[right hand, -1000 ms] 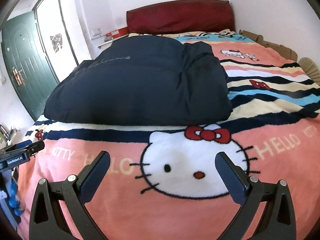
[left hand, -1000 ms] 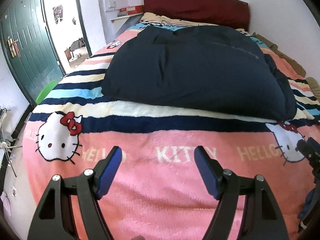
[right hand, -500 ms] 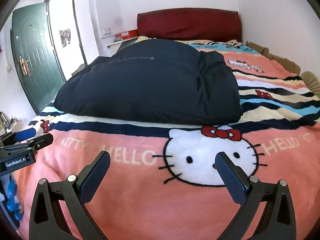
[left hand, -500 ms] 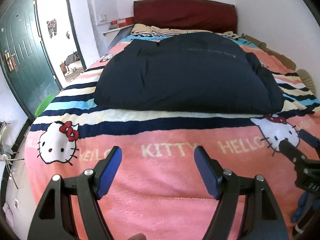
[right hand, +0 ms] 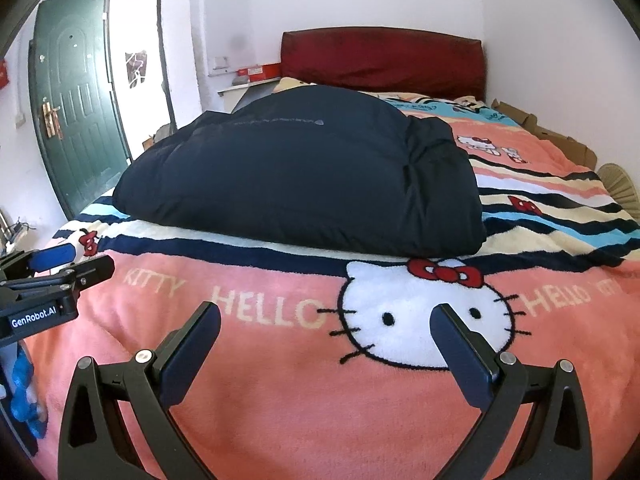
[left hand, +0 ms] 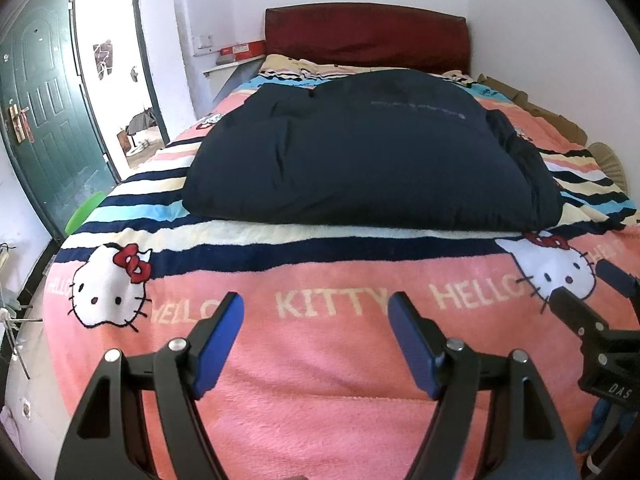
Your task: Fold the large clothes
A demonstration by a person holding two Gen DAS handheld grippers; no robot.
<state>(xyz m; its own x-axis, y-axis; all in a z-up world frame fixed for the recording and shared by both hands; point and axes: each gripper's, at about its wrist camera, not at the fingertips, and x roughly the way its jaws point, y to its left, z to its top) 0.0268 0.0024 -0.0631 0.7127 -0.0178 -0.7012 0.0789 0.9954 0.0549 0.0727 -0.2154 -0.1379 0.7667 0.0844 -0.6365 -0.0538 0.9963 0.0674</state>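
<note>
A large dark navy padded garment point(left hand: 368, 152) lies folded in a thick bundle across the middle of the bed, also in the right wrist view point(right hand: 304, 176). My left gripper point(left hand: 316, 312) is open and empty, held over the pink blanket well short of the garment. My right gripper point(right hand: 326, 320) is open and empty, also over the pink blanket near the bed's foot. Each gripper shows at the edge of the other's view: the right one point(left hand: 600, 328), the left one point(right hand: 48, 284).
The bed carries a pink striped Hello Kitty blanket point(left hand: 320, 360) with a dark red headboard point(left hand: 366, 36) at the far end. A green door point(left hand: 44, 108) stands open on the left. Cardboard point(right hand: 552, 136) lies along the bed's right side by the wall.
Both grippers have drawn back and away from the garment toward the foot of the bed, so it looks smaller and farther. Both stay open and empty.
</note>
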